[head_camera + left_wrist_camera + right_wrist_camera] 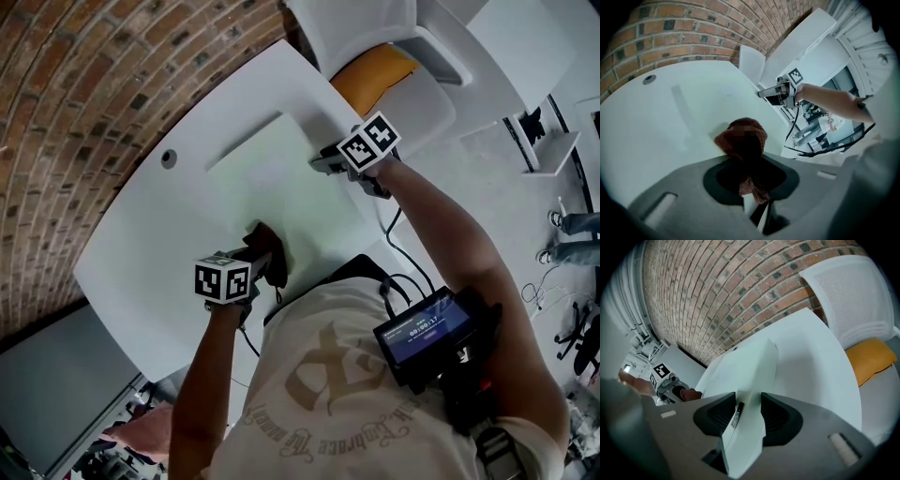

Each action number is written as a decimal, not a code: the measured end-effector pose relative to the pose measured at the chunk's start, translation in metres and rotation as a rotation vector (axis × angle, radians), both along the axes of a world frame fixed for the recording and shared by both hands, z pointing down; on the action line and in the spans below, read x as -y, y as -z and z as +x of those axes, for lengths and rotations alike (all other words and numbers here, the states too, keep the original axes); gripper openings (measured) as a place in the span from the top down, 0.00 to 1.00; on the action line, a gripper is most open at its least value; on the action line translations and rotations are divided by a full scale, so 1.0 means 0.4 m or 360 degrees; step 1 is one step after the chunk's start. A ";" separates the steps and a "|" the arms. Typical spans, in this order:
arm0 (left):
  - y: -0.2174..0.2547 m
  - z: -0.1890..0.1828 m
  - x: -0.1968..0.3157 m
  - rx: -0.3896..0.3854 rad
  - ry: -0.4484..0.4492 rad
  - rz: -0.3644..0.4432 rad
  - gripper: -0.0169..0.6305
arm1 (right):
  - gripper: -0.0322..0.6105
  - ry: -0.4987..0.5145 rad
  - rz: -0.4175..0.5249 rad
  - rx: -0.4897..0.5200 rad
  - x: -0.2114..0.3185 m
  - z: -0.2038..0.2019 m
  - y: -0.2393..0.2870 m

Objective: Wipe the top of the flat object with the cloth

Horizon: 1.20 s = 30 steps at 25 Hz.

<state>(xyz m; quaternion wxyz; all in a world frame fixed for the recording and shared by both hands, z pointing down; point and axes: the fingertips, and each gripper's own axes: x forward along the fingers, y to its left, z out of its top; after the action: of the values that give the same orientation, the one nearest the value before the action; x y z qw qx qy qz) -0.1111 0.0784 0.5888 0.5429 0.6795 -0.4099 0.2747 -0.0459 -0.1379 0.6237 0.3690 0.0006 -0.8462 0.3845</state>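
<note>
A small screen (427, 330) worn at the chest shows white numbers that look like 00:00:17, but they are tiny and hard to be sure of. The shirt (323, 394) has pale curly letters across it. They are upside down here and cannot be read. The left cube (223, 278), on the left gripper (265, 246), and the right cube (368, 142), on the right gripper (323, 161), each show black-and-white square marks, with no words.
</note>
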 end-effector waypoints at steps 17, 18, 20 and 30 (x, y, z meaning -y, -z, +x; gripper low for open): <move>0.096 0.309 0.172 -0.0256 -0.0520 0.0201 0.86 | 0.67 -0.0019 0.0012 -0.0013 0.000 -0.001 -0.001; 0.090 0.341 0.180 -0.0256 -0.0576 0.0203 0.86 | 0.67 -0.0021 0.0008 -0.0015 -0.001 0.000 -0.002; 0.072 0.393 0.195 -0.0247 -0.0664 0.0207 0.86 | 0.67 -0.0023 0.0006 -0.0018 0.000 0.001 -0.001; 0.017 0.446 0.166 -0.0260 -0.0687 0.0144 0.86 | 0.66 -0.0022 -0.0002 -0.0047 -0.002 0.008 -0.006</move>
<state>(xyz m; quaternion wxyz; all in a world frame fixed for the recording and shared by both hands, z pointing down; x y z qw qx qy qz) 0.0671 0.0119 0.5820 0.4720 0.7951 -0.2217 0.3098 -0.0429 -0.1371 0.6261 0.3789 0.0119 -0.8403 0.3875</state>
